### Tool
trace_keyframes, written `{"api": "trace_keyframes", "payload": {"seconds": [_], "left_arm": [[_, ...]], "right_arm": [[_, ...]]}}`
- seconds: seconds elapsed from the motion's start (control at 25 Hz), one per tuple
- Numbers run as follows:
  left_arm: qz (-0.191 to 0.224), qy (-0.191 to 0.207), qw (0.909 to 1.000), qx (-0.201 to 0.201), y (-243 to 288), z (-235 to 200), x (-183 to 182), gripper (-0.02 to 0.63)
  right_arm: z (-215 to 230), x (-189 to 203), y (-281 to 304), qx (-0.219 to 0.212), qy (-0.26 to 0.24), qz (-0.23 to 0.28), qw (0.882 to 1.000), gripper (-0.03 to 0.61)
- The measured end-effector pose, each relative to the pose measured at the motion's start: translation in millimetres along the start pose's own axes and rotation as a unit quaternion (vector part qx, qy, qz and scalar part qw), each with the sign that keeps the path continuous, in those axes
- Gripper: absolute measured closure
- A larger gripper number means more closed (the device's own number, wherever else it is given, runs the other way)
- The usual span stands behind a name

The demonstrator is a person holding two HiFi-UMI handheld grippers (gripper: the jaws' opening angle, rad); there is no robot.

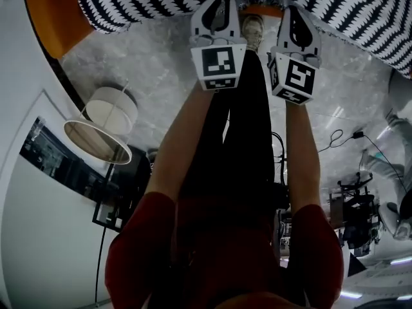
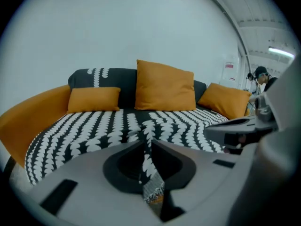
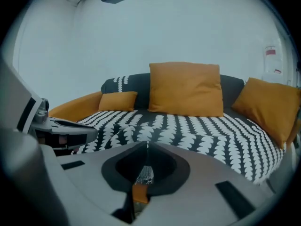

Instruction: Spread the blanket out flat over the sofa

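Note:
The black blanket with white leaf rows [image 2: 108, 131] lies over the seat of the orange sofa [image 2: 33, 121] and up its backrest. A pinched fold of its front edge runs into my left gripper [image 2: 145, 139], whose jaws are shut on it. My right gripper [image 3: 146, 149] is likewise shut on a bit of the blanket [image 3: 211, 131] hem. In the head view both grippers, left [image 1: 222, 2] and right [image 1: 297, 15], sit side by side at the blanket [image 1: 154, 2] edge, arms stretched forward. Each gripper shows in the other's view, the right [image 2: 240, 128] and the left [image 3: 61, 128].
Three orange cushions lean on the backrest, the big middle one [image 2: 164, 86] between two smaller ones [image 2: 93, 99] [image 2: 225, 99]. A white lampshade [image 1: 103, 124] stands to the left on the marble floor. Cables [image 1: 335, 137] and equipment [image 1: 354, 217] lie right. A person [image 2: 261, 76] stands far right.

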State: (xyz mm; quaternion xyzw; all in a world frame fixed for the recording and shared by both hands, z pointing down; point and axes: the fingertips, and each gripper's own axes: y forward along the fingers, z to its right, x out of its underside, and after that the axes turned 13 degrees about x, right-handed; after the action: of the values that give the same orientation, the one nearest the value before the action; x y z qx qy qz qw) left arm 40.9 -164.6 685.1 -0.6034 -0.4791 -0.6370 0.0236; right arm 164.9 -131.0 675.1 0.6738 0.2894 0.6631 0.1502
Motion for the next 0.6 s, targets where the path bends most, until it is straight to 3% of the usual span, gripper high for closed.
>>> {"api": "trace_keyframes", "payload": {"seconds": [0.28,0.6], "left_arm": [[-0.065,-0.032,0.9974,-0.008,38.1,-17.6,63.8,0.471],[-0.115,-0.041,0.9923,-0.021,58.2,-22.2,96.5,0.43]], "right_arm": [[-8.7,58.3,44.8,-0.034,-0.018,-0.065,0.997,0.469],[1.8,90.1,69.6,-0.013,-0.044,-0.11,0.993,0.454]]}}
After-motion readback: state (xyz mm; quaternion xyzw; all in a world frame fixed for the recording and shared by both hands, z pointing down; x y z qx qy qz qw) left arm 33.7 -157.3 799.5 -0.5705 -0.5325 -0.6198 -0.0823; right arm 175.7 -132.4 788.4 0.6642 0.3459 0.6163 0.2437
